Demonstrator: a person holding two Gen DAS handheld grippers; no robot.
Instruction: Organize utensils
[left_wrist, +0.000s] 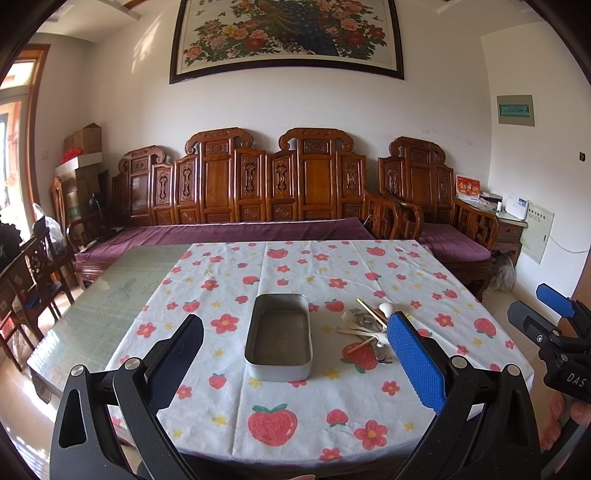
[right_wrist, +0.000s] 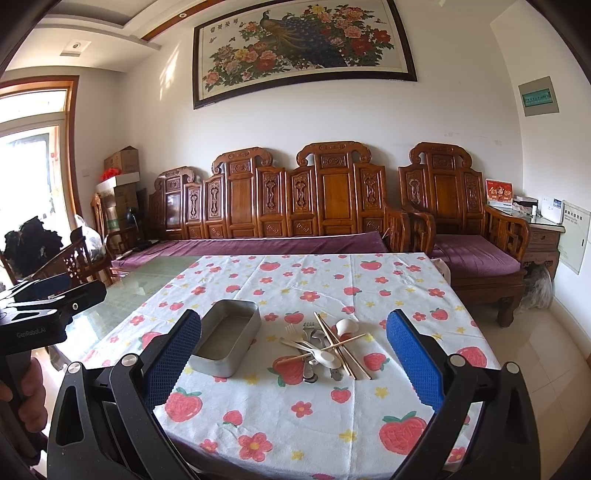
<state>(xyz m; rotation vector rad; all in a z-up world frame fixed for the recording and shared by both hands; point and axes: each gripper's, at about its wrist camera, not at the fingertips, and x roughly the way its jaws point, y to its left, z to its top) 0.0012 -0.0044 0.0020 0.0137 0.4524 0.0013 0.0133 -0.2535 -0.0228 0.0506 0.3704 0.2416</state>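
An empty rectangular metal tin (left_wrist: 279, 339) (right_wrist: 227, 341) stands on the strawberry-print tablecloth (left_wrist: 295, 417) (right_wrist: 295, 413). To its right lies a heap of utensils (left_wrist: 369, 328) (right_wrist: 325, 350): metal forks, metal spoons, pale spoons and wooden chopsticks, crossed over each other. My left gripper (left_wrist: 295, 354) is open and empty, above the near part of the table in front of the tin. My right gripper (right_wrist: 295, 354) is open and empty, in front of the heap. Each gripper shows at the edge of the other's view, the right one (left_wrist: 554, 325) and the left one (right_wrist: 48, 302).
The cloth covers the right part of a glass-topped table (left_wrist: 107, 299) (right_wrist: 147, 273). A carved wooden sofa with purple cushions (left_wrist: 258, 206) (right_wrist: 295, 221) runs behind the table. Wooden chairs (left_wrist: 33, 266) stand at the left. A side cabinet (right_wrist: 543, 236) is at the far right.
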